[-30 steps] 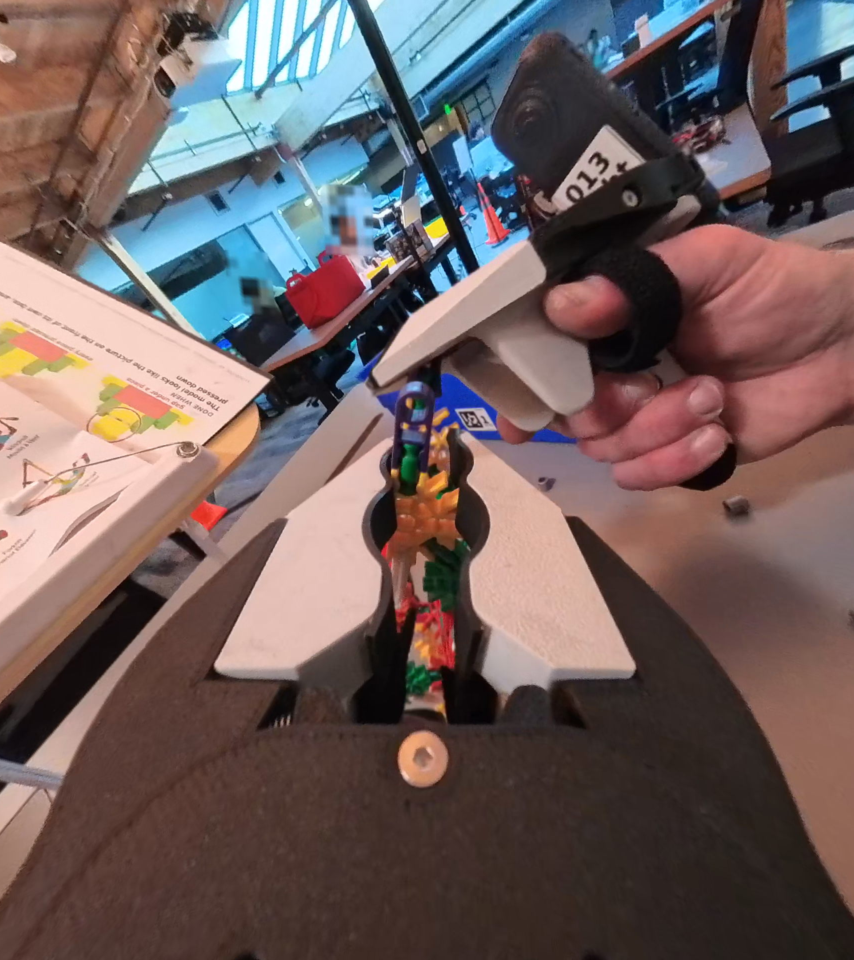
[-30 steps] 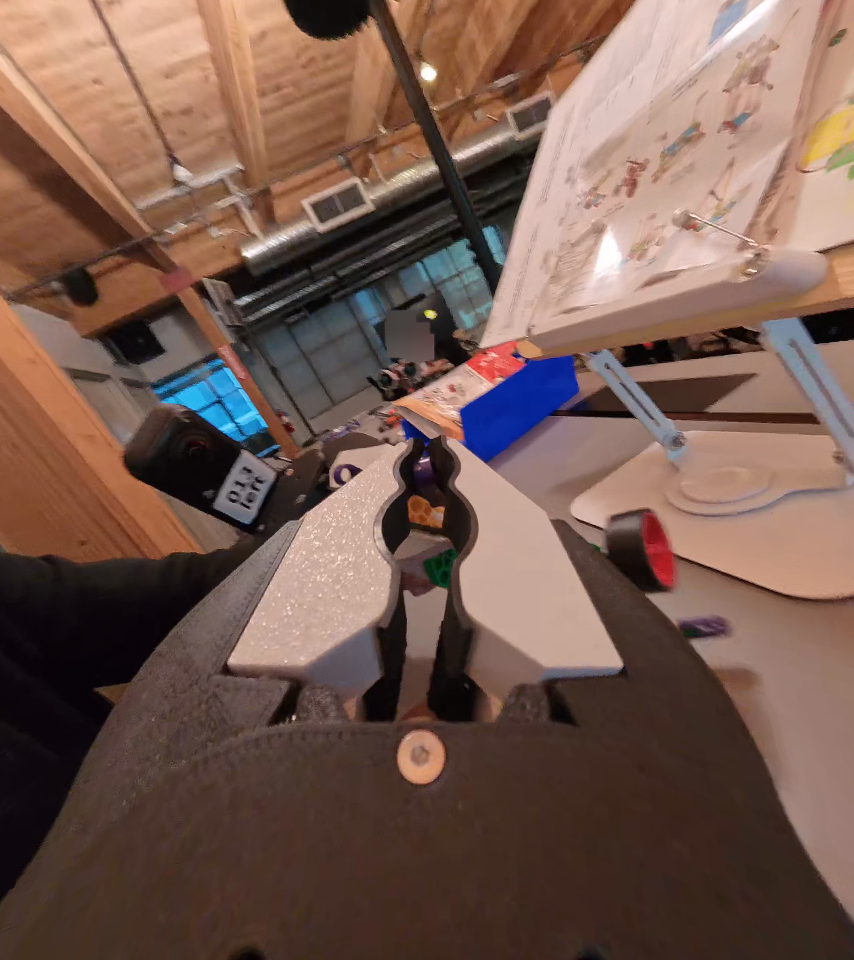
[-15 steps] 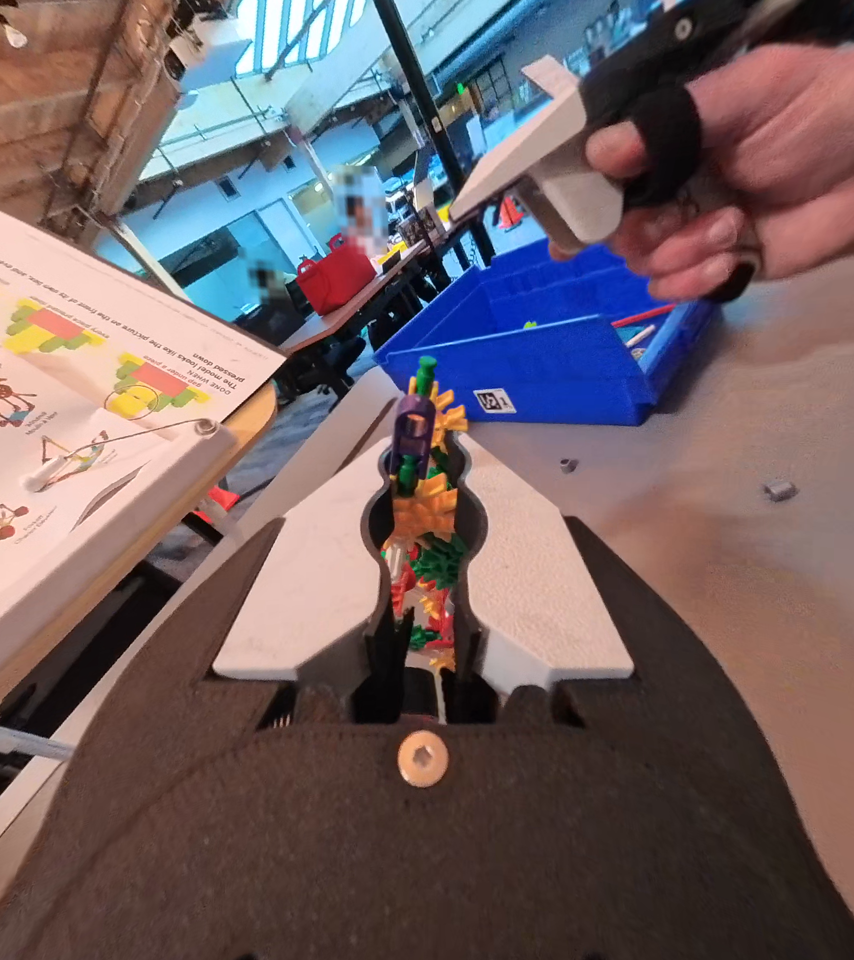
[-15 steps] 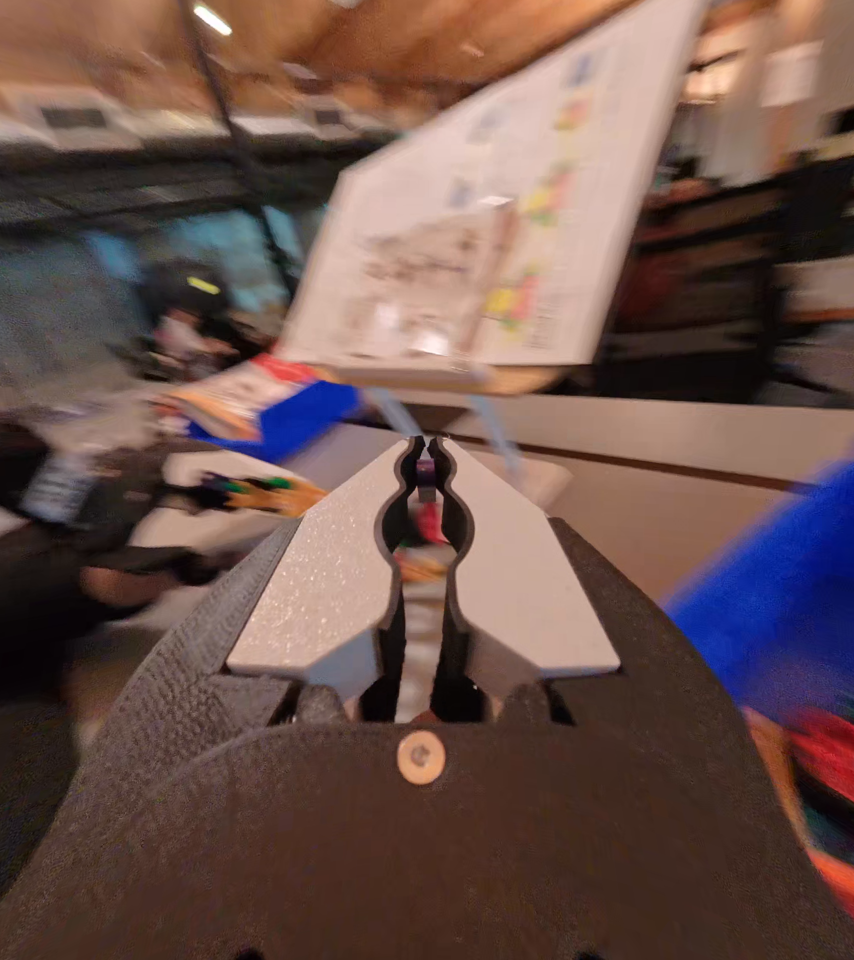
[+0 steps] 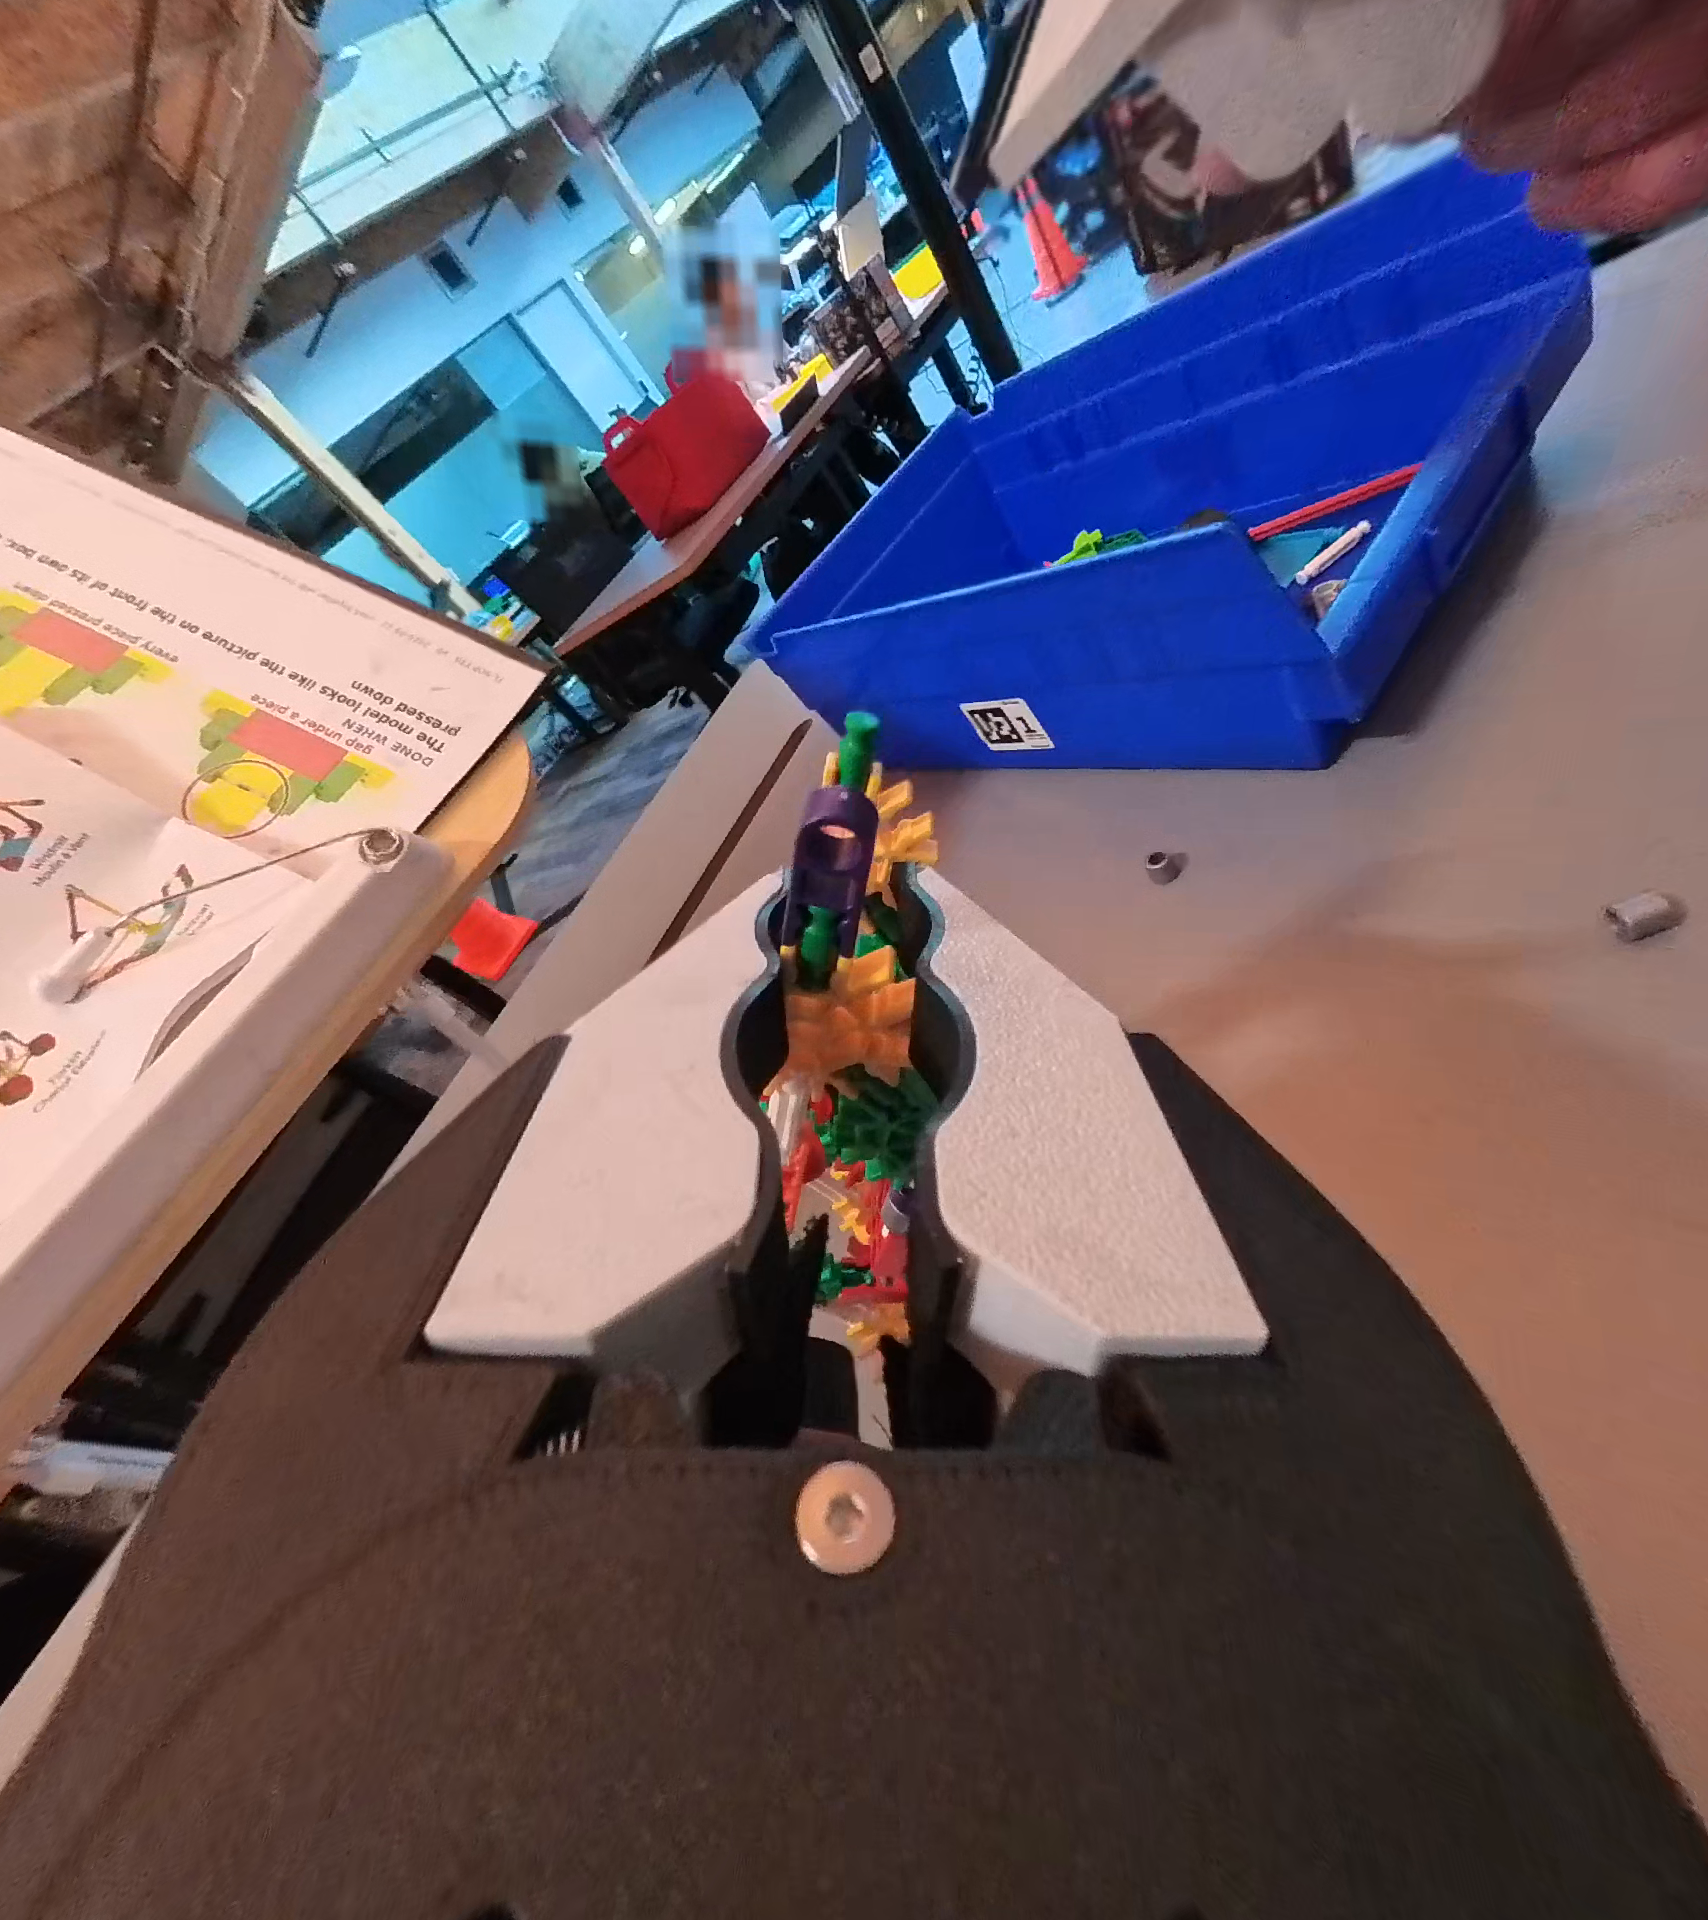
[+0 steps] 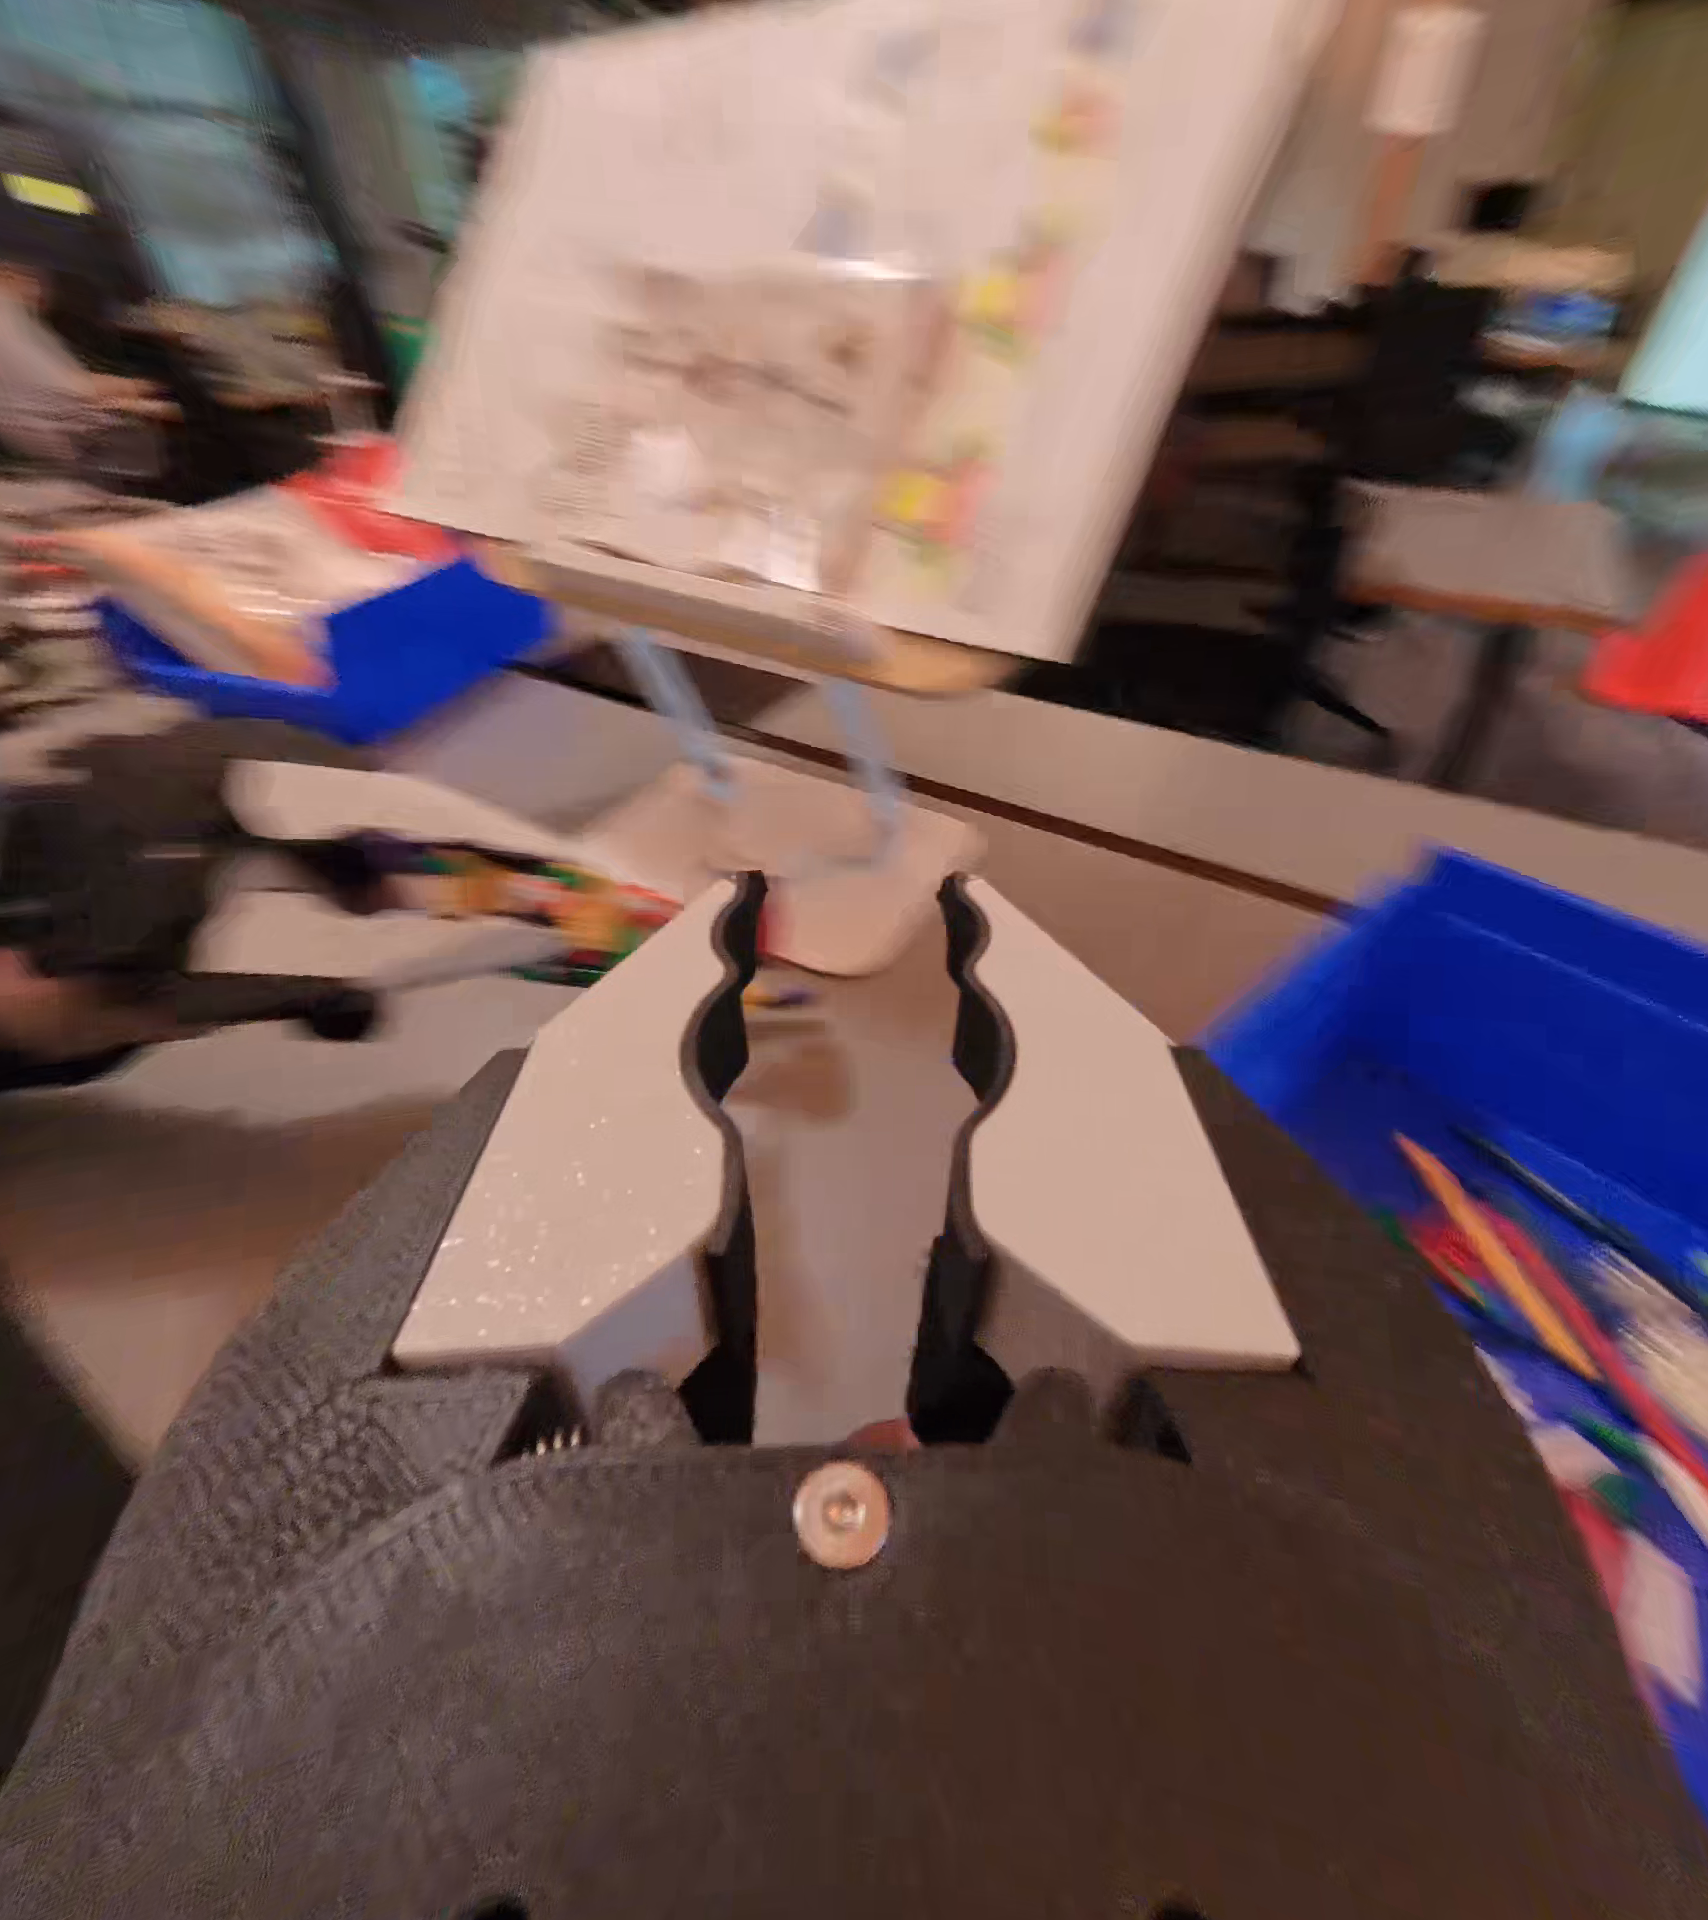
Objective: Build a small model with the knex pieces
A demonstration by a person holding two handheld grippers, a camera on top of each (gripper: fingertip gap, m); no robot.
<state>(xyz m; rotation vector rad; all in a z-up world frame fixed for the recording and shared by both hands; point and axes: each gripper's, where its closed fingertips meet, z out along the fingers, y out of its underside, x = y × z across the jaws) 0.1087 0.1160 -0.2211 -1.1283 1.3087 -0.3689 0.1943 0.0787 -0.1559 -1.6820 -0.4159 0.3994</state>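
In the left wrist view, the left gripper (image 5: 845, 894) is clamped on a toy model (image 5: 855, 1049) of bright plastic rods and star pieces, its purple piece (image 5: 829, 847) and green rod tip poking out past the fingertips. Half a second ago the right gripper (image 5: 1234, 83) and the hand (image 5: 1650, 94) holding it hung well inside the picture; now they are only at the top right corner, so the blue bin (image 5: 1120, 665) beyond the model is fully in sight. The grey table (image 5: 1452, 1039) to the right is open, with only two small grey pieces (image 5: 1645, 916) lying well apart. On the left, the instruction sheet (image 5: 102, 790) on its stand comes close beside the fingers.

In the right wrist view, blurred by motion, the right gripper (image 6: 848, 914) stands wide open and holds nothing; half a second ago its fingers were nearly together. A blue bin (image 6: 1556, 1039) sits close at the right edge, the stand (image 6: 860, 894) just ahead, bare table between.
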